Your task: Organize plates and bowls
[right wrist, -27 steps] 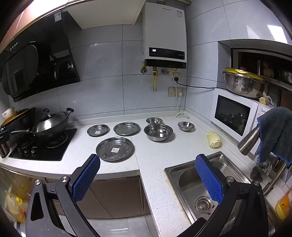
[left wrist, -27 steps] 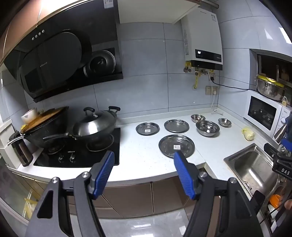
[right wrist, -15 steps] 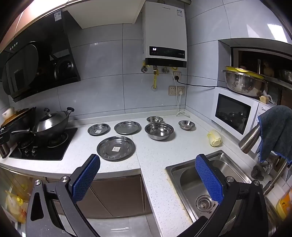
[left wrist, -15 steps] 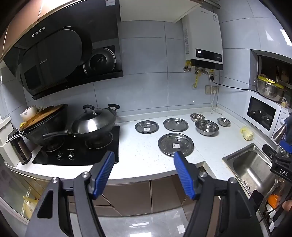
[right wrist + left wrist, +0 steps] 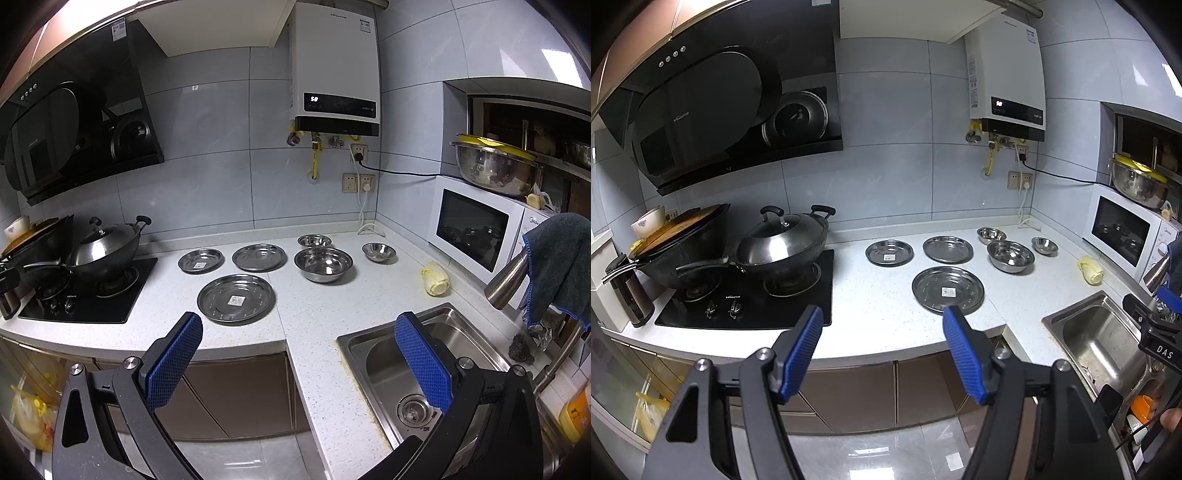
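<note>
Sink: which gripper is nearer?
Right. The right gripper hangs open beside the sink's near-left corner; the left gripper, also open, is off toward the stove.

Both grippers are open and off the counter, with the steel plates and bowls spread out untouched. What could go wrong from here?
1. The large plate lies flat near the counter's front edge; a push from the jaws could slide it off.
2. The plates look thin and low, so the jaws may slip on a rim.
3. The small bowl sits close behind the big bowl; reaching it risks knocking that one.
</note>
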A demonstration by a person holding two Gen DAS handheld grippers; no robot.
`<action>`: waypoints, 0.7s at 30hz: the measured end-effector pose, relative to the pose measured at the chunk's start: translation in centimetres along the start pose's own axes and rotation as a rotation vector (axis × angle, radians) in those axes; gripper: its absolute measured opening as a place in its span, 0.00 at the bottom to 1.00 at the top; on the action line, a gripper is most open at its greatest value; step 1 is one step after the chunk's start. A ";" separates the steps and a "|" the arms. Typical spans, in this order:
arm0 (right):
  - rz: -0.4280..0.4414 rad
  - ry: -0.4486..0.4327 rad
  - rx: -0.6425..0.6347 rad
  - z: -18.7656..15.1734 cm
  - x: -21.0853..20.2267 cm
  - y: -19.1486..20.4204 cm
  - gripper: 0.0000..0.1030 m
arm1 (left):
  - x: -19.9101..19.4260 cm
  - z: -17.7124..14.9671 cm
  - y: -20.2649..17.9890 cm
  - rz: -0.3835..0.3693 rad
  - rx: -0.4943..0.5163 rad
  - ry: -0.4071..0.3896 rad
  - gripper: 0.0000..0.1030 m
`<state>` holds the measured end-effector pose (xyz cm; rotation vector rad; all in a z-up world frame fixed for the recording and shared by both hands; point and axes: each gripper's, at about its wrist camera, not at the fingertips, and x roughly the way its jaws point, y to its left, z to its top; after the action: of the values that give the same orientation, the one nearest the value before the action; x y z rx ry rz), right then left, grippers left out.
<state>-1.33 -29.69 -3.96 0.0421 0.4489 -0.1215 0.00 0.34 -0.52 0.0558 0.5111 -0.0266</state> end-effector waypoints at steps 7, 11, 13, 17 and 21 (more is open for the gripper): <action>0.000 0.002 0.003 -0.1 0.0 0.0 0.99 | -0.1 -0.1 0.2 -0.001 -0.002 -0.001 0.64; 0.000 0.003 0.003 -0.1 0.0 0.0 0.99 | -0.1 -0.1 0.3 -0.004 -0.002 -0.001 0.64; 0.000 0.003 0.003 -0.1 0.0 0.0 0.99 | -0.1 -0.1 0.3 -0.003 -0.002 -0.001 0.64; 0.000 0.003 0.004 -0.1 0.0 0.1 0.99 | 0.0 -0.2 0.5 -0.006 -0.005 0.002 0.64; -0.001 0.003 0.004 -0.2 0.0 0.1 0.99 | 0.2 -0.3 0.4 -0.006 -0.007 0.004 0.64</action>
<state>-1.37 -29.60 -4.11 0.0456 0.4520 -0.1228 0.01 0.79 -0.87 0.0474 0.5156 -0.0310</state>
